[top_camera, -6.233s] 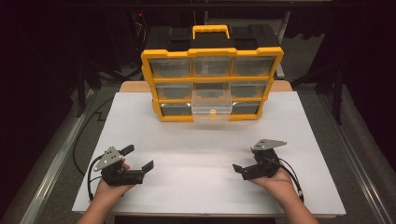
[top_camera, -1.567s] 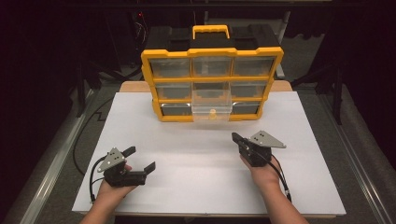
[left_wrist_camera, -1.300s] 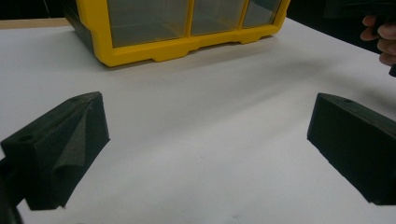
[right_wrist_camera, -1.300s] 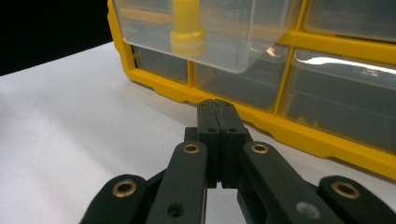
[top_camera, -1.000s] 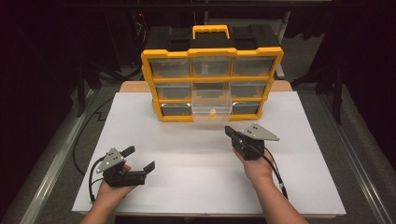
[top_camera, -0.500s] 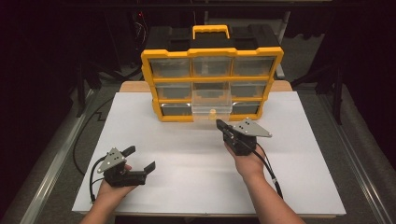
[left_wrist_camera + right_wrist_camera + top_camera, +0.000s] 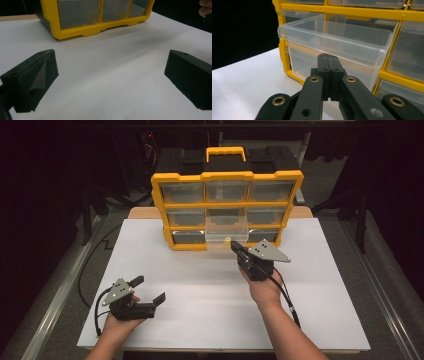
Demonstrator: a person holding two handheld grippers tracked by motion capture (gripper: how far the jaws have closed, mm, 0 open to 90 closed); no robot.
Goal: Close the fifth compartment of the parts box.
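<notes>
The jaws of the right gripper (image 7: 328, 58) are pressed flat together, and nothing is held between them. Their tip is pointed at the front wall of the clear drawer (image 7: 332, 45), very close to it; whether it is touched cannot be told. This drawer is pulled out from the middle of the yellow drawer box (image 7: 227, 210), which is stood at the far side of the white table (image 7: 200, 320).

If the drawer is meant to be shut, a crooked push could get it jammed in its slot. If it is pushed too hard, the whole box could be slid back or tipped. The thin tip could also be slipped off the smooth plastic.

The left gripper (image 7: 148, 291) is held wide open, with nothing in it, near the front edge of the table, well apart from the box.
</notes>
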